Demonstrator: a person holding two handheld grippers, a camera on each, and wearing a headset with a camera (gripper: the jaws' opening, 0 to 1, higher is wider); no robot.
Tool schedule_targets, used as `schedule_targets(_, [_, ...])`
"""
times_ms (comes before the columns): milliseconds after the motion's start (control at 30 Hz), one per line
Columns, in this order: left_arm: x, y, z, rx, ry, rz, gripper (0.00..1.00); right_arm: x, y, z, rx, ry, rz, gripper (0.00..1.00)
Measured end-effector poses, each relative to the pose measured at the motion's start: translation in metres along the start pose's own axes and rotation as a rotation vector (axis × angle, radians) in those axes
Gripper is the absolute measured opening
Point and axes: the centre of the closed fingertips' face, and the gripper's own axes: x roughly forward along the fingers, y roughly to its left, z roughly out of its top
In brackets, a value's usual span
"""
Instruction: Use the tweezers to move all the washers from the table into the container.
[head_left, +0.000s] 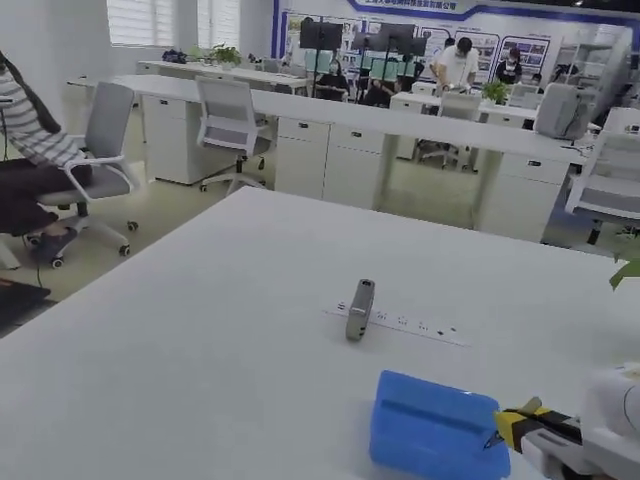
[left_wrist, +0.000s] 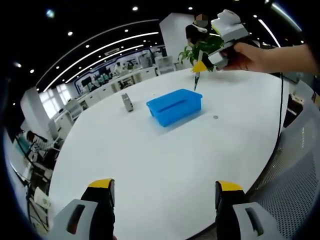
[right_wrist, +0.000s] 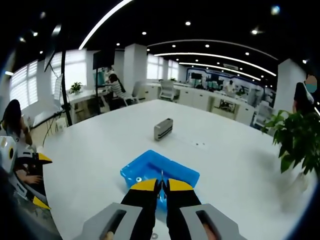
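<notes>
left gripper (left_wrist: 165, 186): 6 o'clock, jaws wide apart, empty, held back, probably to stay clear | container (left_wrist: 169, 116): mid-table | washer (left_wrist: 215, 117): on the table at container's 4 o'clock, not yet in | right gripper (left_wrist: 201, 66): 1 o'clock, jaws pressed together on tweezers (left_wrist: 196, 80), tips down over container, looks like a drop pose; washer in tips: can't tell

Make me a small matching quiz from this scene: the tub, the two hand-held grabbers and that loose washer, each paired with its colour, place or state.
Things:
1. container
2. left gripper
3. right gripper
4. washer

States:
a. shut on the tweezers
b. lying on the bare table, apart from the container
c. jaws wide apart, holding nothing
d. blue, standing near the grey block

Pairs: 1-d, 2-c, 3-a, 4-b
</notes>
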Motion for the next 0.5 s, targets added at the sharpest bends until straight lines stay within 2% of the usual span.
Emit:
schedule_targets(133, [0.0, 0.0, 0.001, 0.011, -0.006, 0.004, 0.84, -0.011, 0.002, -0.01, -0.005, 0.011, -0.011, 0.02])
schedule_targets(500, [-0.003, 0.006, 0.003, -0.013, -0.026, 0.026, 0.84, -0.028, 0.004, -0.032, 0.065, 0.02, -0.019, 0.02])
